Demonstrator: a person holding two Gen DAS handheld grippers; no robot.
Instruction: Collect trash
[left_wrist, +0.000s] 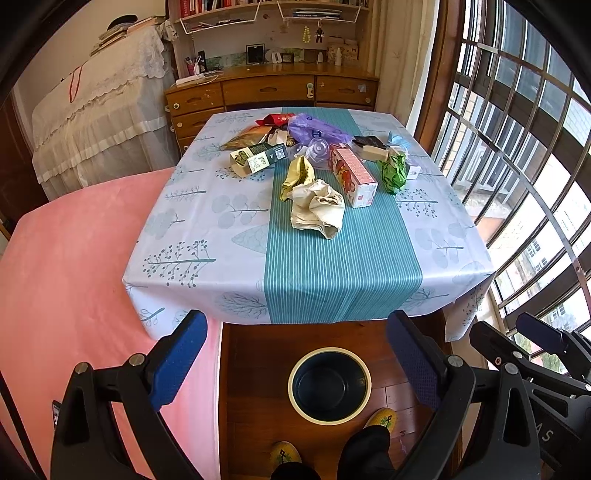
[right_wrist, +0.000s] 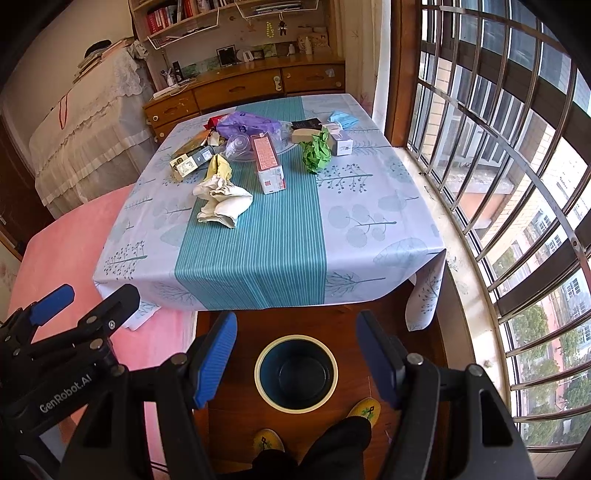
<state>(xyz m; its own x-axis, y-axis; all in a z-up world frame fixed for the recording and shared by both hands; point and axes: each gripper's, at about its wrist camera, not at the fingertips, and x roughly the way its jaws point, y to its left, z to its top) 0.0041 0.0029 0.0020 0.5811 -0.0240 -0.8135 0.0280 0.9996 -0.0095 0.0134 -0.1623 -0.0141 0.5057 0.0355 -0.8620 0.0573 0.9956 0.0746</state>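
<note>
I'm holding both tools back from the table (left_wrist: 207, 236) — left gripper (left_wrist: 295, 354) and right gripper (right_wrist: 295, 354) both spread wide, nothing in either. Trash is sitting in a pile toward the far half of the cloth: crumpled beige paper (left_wrist: 317, 210) nearest me, pink carton (left_wrist: 352, 173) just beside it, green wad (left_wrist: 393, 171) to the right, purple bag (left_wrist: 314, 129) at the back. Bin (left_wrist: 329, 386) is standing on the floor below, looks empty. Judging: nothing collected yet, I'm at the reach step. Next move prob needs going fwd over the beige paper, closing on it w/o dragging the cloth.
</note>
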